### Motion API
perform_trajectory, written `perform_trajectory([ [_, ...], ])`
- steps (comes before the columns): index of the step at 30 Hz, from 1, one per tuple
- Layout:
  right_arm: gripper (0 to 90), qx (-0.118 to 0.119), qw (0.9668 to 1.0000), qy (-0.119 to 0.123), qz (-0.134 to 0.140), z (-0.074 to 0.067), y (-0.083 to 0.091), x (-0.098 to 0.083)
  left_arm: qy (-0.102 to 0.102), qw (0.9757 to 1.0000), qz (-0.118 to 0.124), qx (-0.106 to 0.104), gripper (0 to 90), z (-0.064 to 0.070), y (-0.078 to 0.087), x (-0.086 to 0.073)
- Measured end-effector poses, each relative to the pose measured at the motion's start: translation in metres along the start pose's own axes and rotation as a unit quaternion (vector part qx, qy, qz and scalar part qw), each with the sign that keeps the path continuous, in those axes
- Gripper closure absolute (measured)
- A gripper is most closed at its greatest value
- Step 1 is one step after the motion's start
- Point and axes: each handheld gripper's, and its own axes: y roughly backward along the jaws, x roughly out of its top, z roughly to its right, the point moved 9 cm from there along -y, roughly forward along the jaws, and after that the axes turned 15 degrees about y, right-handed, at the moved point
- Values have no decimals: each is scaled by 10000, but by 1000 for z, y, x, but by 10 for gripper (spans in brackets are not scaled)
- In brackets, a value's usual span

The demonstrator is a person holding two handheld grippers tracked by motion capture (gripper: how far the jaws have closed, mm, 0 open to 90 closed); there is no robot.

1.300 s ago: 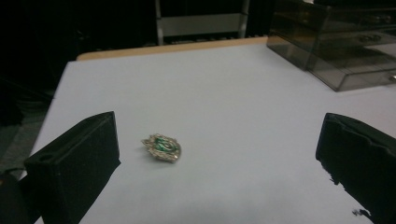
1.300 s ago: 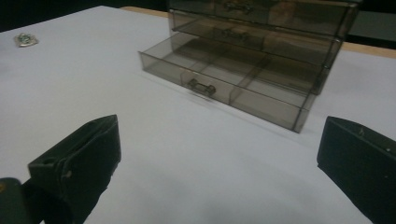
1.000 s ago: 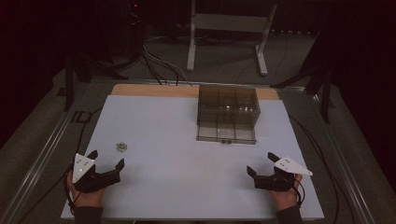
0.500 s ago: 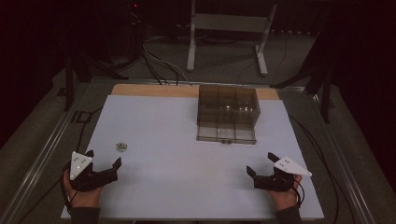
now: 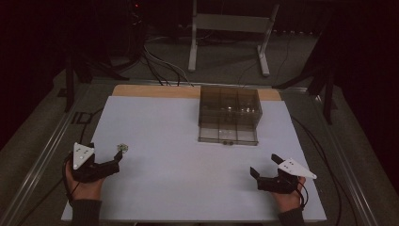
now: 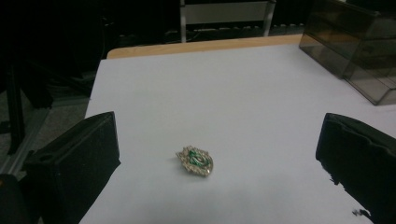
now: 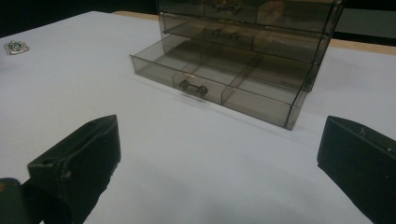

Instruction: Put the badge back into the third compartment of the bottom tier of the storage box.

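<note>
A small green and gold brooch [image 5: 123, 148] lies on the white table top [image 5: 179, 188] at the left. My left gripper [image 5: 106, 151] stands open just short of it, and the brooch [image 6: 195, 161] sits on the table between and a little ahead of the two black jaws [image 6: 218, 135]. A smoky clear drawer box [image 5: 229, 106] stands at the back centre with its bottom drawer [image 5: 228, 135] pulled out. My right gripper [image 5: 263, 165] rests open at the front right, facing that open drawer [image 7: 215, 79], with nothing between its jaws [image 7: 219, 135].
The drawer's compartments [image 7: 261, 77] look bare, and small items show in the upper drawers [image 7: 224, 7]. A wooden strip [image 5: 155, 91] edges the table's far side. Cables [image 5: 160, 61] and a stand [image 5: 230, 28] lie on the floor beyond.
My left gripper has shifted slightly forward toward the brooch. The right gripper, the brooch and the drawer box have not moved.
</note>
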Motion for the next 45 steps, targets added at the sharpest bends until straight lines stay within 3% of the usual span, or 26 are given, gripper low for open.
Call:
perform_trajectory([
  [14, 0, -35, 10000, -24, -1, 1, -3, 0, 151, 9996, -225, 38, 4, -14, -28, 7],
  [23, 0, -39, 10000, -57, -28, -1, -6, 0, 133, 9989, -415, 143, 4, -22, -43, 4],
  [33, 0, 14, 10000, 72, -15, -6, -7, 3, 171, 9968, -732, 265, 4, -24, -64, -9],
  [45, 0, 39, 10000, 40, 5, -6, -7, 3, 276, 9932, -1083, 336, 19, -28, -80, -20],
])
